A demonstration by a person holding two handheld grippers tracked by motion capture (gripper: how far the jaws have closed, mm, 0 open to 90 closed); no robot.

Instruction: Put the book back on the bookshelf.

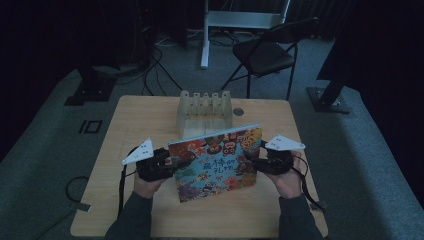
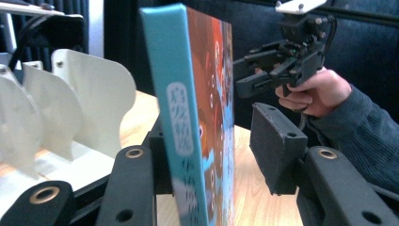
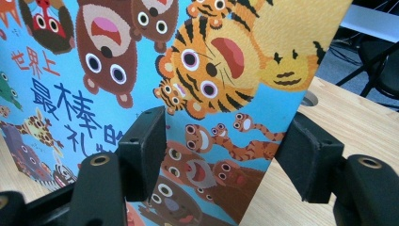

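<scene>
A picture book (image 1: pixel 215 162) with cartoon animals on a blue cover stands tilted on the wooden table (image 1: pixel 140 120), in front of a white slotted rack (image 1: pixel 205 107). My left gripper (image 1: pixel 175 165) straddles the book's spine edge. In the left gripper view the spine (image 2: pixel 181 122) sits between my jaws (image 2: pixel 216 150), with a small gap between the cover and the right pad (image 2: pixel 277 146). My right gripper (image 1: pixel 252 160) straddles the opposite edge. In its view the cover (image 3: pixel 211 70) crosses the wide jaw gap (image 3: pixel 223 153) at a slant. The right gripper (image 2: pixel 247 70) also appears beyond the book.
The rack's white dividers (image 2: pixel 84 103) stand close behind the book. A round grommet (image 1: pixel 238 111) sits in the table near the rack. A black folding chair (image 1: pixel 265 50) and stand bases are on the floor beyond the table. Bare wood lies in front of the book.
</scene>
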